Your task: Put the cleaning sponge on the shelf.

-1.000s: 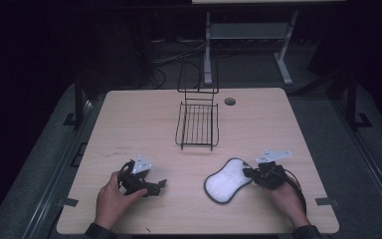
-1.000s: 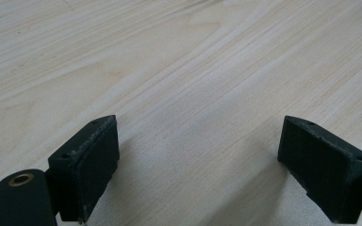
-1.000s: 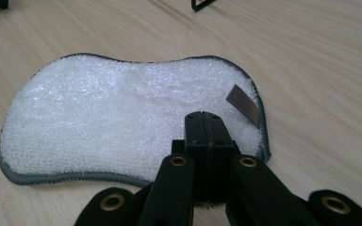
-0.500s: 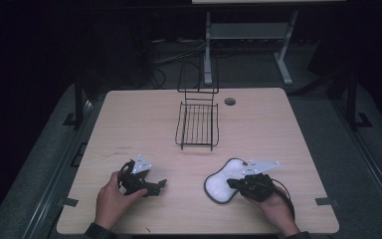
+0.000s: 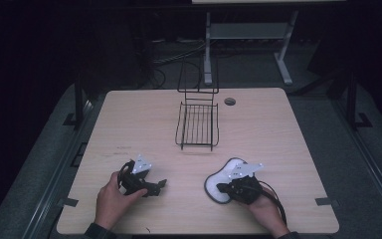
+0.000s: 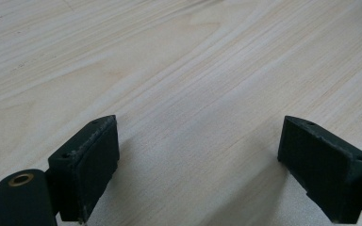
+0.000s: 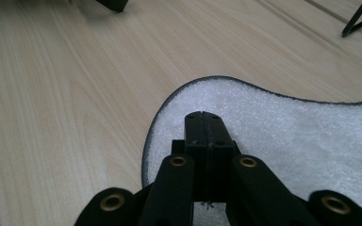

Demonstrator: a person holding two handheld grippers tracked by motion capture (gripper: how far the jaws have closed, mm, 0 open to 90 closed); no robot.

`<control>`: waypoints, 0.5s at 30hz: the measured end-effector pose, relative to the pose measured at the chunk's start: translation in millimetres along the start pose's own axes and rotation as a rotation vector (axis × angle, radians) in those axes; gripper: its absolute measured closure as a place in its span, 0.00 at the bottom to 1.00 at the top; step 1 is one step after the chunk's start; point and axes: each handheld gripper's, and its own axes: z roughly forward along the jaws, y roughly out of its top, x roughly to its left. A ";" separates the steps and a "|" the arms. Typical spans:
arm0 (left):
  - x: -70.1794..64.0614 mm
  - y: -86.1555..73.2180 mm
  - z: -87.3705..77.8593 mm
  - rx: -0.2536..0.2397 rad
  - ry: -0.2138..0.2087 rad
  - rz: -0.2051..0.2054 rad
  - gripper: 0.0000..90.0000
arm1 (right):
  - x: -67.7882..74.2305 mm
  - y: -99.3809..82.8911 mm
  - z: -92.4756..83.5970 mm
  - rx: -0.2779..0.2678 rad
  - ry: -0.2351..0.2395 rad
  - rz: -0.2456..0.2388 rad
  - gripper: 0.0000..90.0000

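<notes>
right gripper (image 7: 202, 123), jaws closed and empty, hovers over the white pad (image 5: 222, 177) lying flat on the table (image 5: 129, 114). left gripper (image 6: 198, 155) gapes, idle. the rack (image 5: 197, 124) sits empty; pad not yet gripped.

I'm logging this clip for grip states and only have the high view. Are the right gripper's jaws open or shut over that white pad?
Observer: Shut. In the right gripper view, the right gripper has its two jaws pressed together with nothing between them, and its tips are over the white pad.
Operator: What is the pad's surface like up close?
Observer: It is grainy and foam-like, with a thin dark line around its edge.
Operator: And the left gripper?
Observer: In the left gripper view, the left gripper stands wide open over the bare wooden table, with nothing between its jaws.
</notes>
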 end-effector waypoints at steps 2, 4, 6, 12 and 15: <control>0.0 0.0 0.0 0.000 0.000 0.000 0.14 | -0.5 -0.6 -0.9 0.002 -0.001 0.002 1.00; 0.0 0.0 0.0 0.000 0.000 0.000 0.14 | -1.8 -2.0 -2.8 0.003 -0.002 0.006 1.00; 0.0 0.0 0.0 0.000 0.000 0.000 0.14 | -2.7 -3.2 -4.4 0.004 -0.006 0.005 1.00; 0.0 0.0 0.0 -0.001 0.000 -0.001 0.14 | -6.6 -10.2 -13.5 0.008 -0.015 0.024 1.00; 0.0 0.0 0.0 0.000 0.000 0.000 0.14 | -8.7 -13.7 -18.7 0.012 -0.029 0.027 1.00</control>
